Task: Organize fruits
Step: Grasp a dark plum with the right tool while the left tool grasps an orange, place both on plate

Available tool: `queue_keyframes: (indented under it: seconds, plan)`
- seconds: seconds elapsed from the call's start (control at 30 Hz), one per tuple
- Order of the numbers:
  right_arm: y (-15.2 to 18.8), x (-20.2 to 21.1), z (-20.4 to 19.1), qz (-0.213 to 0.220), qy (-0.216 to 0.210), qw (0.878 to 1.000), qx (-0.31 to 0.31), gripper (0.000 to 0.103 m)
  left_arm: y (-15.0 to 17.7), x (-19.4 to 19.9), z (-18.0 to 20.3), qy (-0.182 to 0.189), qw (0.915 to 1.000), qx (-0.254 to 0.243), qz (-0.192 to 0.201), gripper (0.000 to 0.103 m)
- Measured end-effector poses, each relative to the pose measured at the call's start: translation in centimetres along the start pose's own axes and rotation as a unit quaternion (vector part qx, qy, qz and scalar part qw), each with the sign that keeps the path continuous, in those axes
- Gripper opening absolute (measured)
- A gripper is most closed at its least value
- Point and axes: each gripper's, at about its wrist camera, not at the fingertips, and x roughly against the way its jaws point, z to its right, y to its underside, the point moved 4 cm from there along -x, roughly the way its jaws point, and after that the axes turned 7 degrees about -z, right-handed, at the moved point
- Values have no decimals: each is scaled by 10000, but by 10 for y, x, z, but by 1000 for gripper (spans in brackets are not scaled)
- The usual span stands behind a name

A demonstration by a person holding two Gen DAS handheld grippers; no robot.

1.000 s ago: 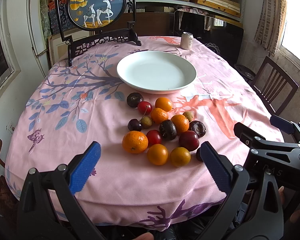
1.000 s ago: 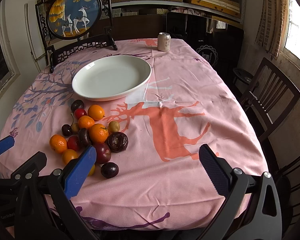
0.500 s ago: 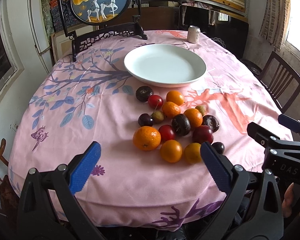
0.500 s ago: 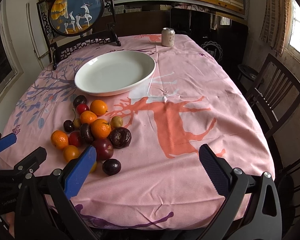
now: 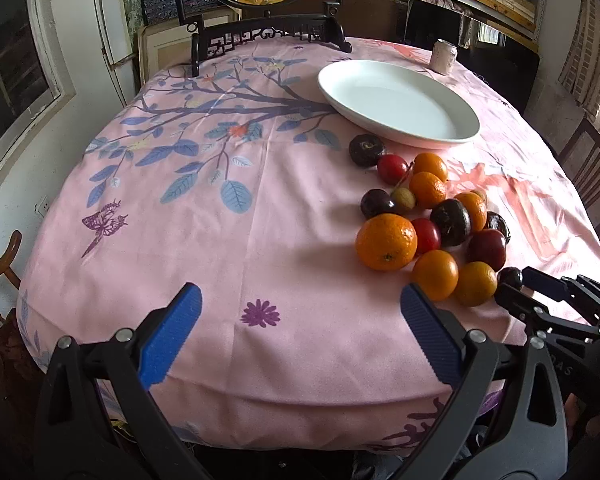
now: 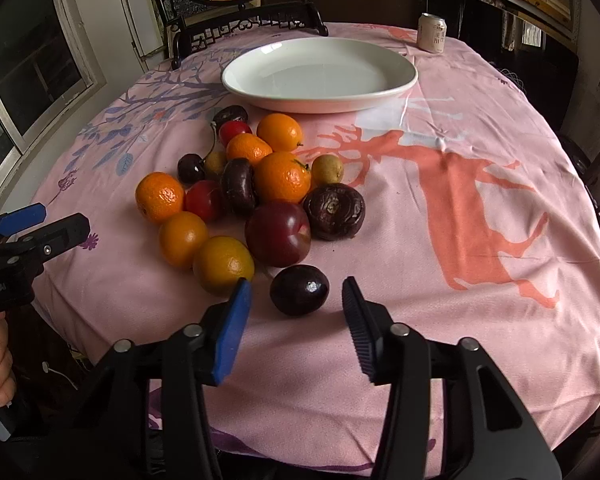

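Observation:
A pile of fruit lies on the pink tablecloth: oranges, red plums, dark passion fruits, cherries. A big orange [image 5: 386,242] sits on its left side. The white plate [image 6: 320,68] behind the pile is bare. A dark plum [image 6: 299,290] lies alone at the near edge of the pile. My right gripper [image 6: 296,284] is low over it, its jaws closing, one fingertip on each side of the plum with gaps still showing. My left gripper [image 5: 300,292] is wide open over bare cloth, left of the pile, holding nothing.
A drink can [image 6: 432,33] stands at the table's far right. A dark carved stand [image 5: 260,32] with a round deer picture stands at the far edge. A wooden chair [image 5: 592,168] is at the right side. The table's front edge drops off just below both grippers.
Both grippers have come down closer to the table. The right gripper's jaws went from wide open to narrow, flanking the dark plum. The left gripper's view shifted left of the fruit.

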Motion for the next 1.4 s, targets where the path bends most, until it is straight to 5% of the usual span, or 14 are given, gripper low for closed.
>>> queue_keyframes:
  seconds: [0.03, 0.53, 0.6, 0.7, 0.9, 0.97, 1.4]
  plan:
    - [0, -5, 2, -65, -85, 9999, -38, 32, 1, -1, 3, 41, 10000, -45, -29, 101]
    - [6, 22, 38, 246, -208, 9981, -527, 31, 12, -28, 60, 620, 9949, -615, -513, 99]
    - [7, 22, 43, 250, -270, 9976, -578, 32, 10, -36, 67, 600, 9946, -629, -559, 93]
    - [8, 23, 47, 267, -324, 9971, -641, 32, 5, -50, 75, 564, 9944, -583, -682, 69]
    - [8, 22, 52, 258, -381, 9966, -682, 32, -11, -58, 86, 559, 9953, -515, -598, 51]
    - [9, 20, 51, 221, -423, 9967, -650, 32, -13, -57, 88, 622, 9951, -524, -565, 38]
    - [-1, 37, 47, 465, -451, 9964, -552, 32, -12, -13, 69, 928, 9943, -479, -204, 37]
